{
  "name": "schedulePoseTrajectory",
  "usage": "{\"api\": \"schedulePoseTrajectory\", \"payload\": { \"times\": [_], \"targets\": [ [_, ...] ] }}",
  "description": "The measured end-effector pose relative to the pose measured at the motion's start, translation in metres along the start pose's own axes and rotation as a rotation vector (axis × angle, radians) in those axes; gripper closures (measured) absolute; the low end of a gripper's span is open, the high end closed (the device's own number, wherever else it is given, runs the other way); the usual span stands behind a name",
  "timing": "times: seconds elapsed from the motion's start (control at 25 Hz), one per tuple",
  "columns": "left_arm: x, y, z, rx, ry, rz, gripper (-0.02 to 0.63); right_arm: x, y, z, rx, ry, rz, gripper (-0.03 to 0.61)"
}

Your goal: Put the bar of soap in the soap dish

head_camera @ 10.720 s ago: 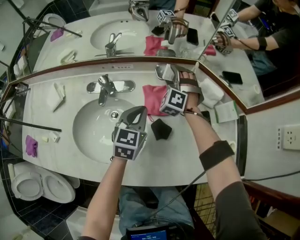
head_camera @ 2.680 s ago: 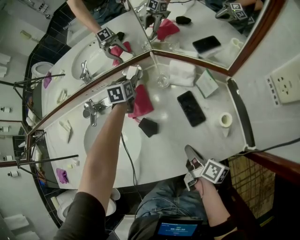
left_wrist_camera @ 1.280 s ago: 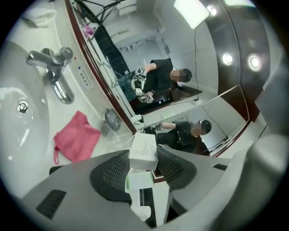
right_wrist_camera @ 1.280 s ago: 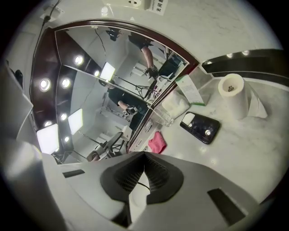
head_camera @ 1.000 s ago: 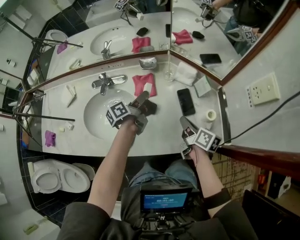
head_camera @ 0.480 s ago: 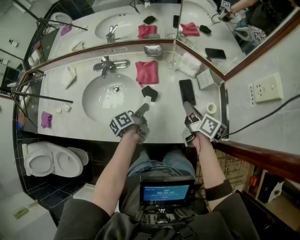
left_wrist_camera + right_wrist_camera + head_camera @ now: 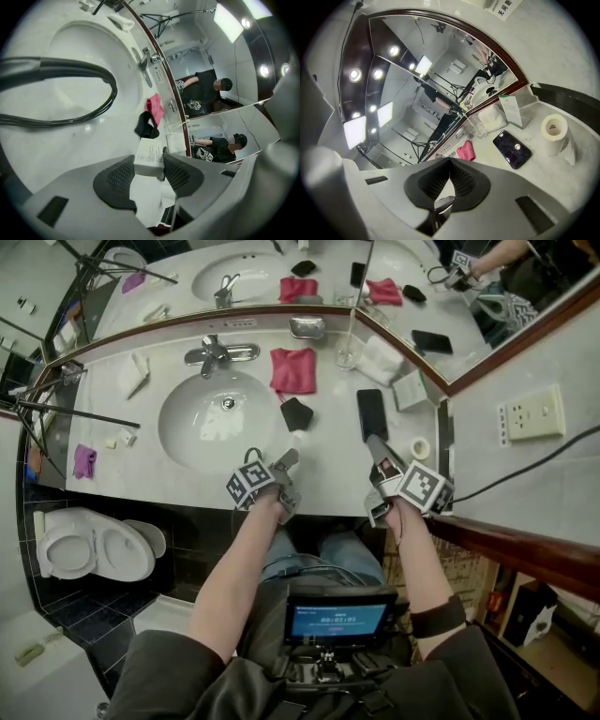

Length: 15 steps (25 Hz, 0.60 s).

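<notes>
While small print runs across the white soap box (image 7: 150, 153), it is too fine to read. The left gripper (image 7: 286, 461) is clamped on that box near the surface's (image 7: 328, 479) front edge, just short of a black pouch (image 7: 296, 413). The soap dish (image 7: 307, 326) sits by the mirror, beyond a pink cloth (image 7: 293, 369), well apart. Bare surface separates the grippers. The right gripper (image 7: 450, 168) has its jaws together, empty, near a phone (image 7: 372, 413).

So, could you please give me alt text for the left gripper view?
The left tool is shut on a white boxed bar of soap, over a white counter. Beyond it lie a black object and a pink cloth beside the sink basin, with the tap and mirror behind; a black cable loops across the left.
</notes>
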State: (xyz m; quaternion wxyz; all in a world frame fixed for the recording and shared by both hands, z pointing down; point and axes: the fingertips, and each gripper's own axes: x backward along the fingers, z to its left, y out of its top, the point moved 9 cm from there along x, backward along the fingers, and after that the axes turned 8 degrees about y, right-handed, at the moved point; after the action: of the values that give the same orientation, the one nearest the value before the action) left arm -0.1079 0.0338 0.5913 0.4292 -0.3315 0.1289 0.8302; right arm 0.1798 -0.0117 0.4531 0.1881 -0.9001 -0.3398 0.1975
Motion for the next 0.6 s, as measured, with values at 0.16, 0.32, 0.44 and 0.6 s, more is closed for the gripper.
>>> {"api": "schedulePoseTrajectory", "payload": {
  "times": [0.16,0.32,0.44,0.6],
  "targets": [
    [-0.008,-0.005,0.003,0.017,0.02,0.011,0.426,0.009,0.006,0.003,0.014,-0.011,-0.002,0.561],
    [-0.015,-0.006,0.005,0.016,0.038,0.014,0.422,0.015,0.008,0.001,0.018,-0.016,-0.015,0.561],
    [-0.018,-0.007,0.005,0.005,0.052,0.013,0.422,0.018,0.009,0.001,0.021,-0.014,-0.02,0.561],
    [-0.021,-0.008,0.003,-0.015,0.078,0.02,0.418,0.019,0.012,0.001,0.01,-0.013,-0.025,0.561]
  ]
}}
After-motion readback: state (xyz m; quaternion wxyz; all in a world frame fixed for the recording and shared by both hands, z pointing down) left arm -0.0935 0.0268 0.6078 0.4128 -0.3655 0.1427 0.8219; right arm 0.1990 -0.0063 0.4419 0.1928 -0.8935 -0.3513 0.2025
